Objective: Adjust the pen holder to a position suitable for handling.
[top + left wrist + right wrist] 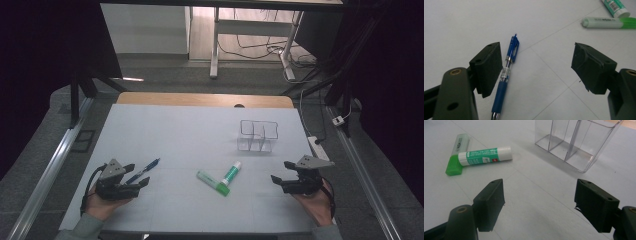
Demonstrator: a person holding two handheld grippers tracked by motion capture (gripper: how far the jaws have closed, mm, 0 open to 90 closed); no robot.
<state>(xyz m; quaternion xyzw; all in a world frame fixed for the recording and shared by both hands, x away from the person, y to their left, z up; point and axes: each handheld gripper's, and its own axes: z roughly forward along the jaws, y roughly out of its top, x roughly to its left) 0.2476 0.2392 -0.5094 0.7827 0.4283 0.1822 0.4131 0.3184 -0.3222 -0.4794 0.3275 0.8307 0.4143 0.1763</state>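
Blue pen (505, 77) lies just beside the left gripper's (536, 65) spread fingers (487, 67).

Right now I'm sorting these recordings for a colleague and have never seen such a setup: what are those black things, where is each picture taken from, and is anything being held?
No robot here: a person sits at a table and holds a hand tool with two black jaws in each hand. The high view looks down from above; the left gripper is at its left, the right gripper at its right. The other two pictures come from small cameras riding on those tools, looking out between their jaws.

On the white table top lie a blue pen just by the left gripper, a green highlighter and a green-and-white glue stick touching each other in the middle, and a clear plastic organiser with empty compartments farther back.

Nothing is held. Both grippers, including the right gripper, stand wide open with only the table between their jaws.
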